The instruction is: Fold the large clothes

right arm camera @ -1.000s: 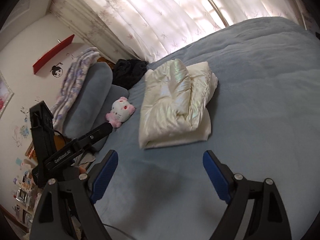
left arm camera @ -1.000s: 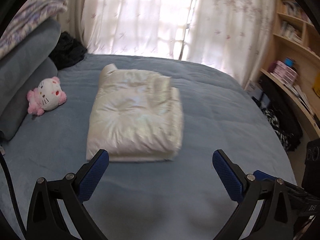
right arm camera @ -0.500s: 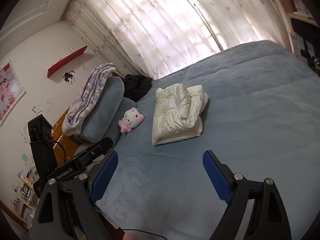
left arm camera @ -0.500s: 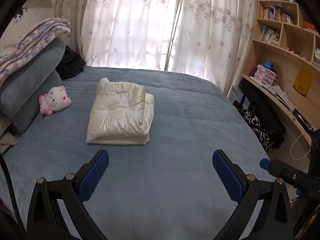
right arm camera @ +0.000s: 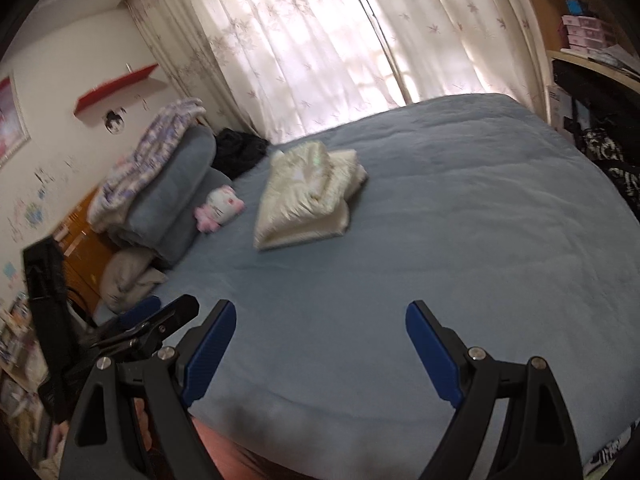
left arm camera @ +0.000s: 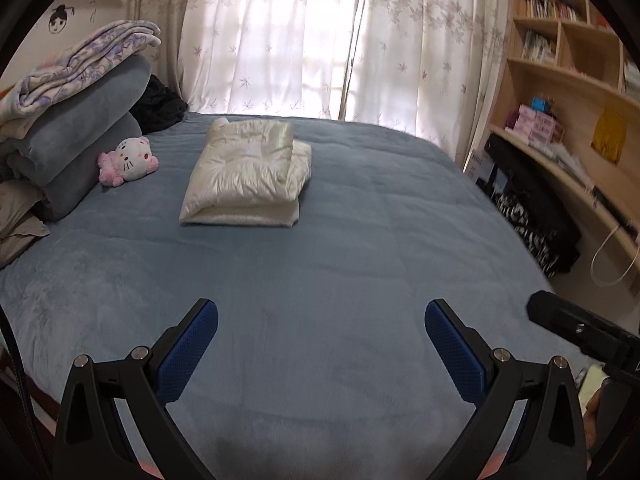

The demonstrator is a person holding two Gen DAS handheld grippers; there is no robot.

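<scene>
Above bed (left arm camera: 360, 240), L gripper (left arm camera: 321, 320) & R gripper (right arm camera: 320, 320) both wide, empty, folded jacket (left arm camera: 248, 172) well apart.

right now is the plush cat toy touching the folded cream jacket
Apart. The left wrist view shows a strip of bare blue bedcover between the plush cat toy and the folded cream jacket.

We observe a folded jacket (left arm camera: 244, 172) of glossy, pearly quilted cloth lying on a bed cover (left arm camera: 360, 248) of matt, soft-napped blue fabric. We note fuzzy plush on the toy cat (left arm camera: 127, 161), sheer printed curtains (left arm camera: 304, 36) and pale wood shelving (left arm camera: 568, 92). Our gripper fingers (left arm camera: 186, 350) are matt black plastic with blue textured pads and metal pins.
</scene>
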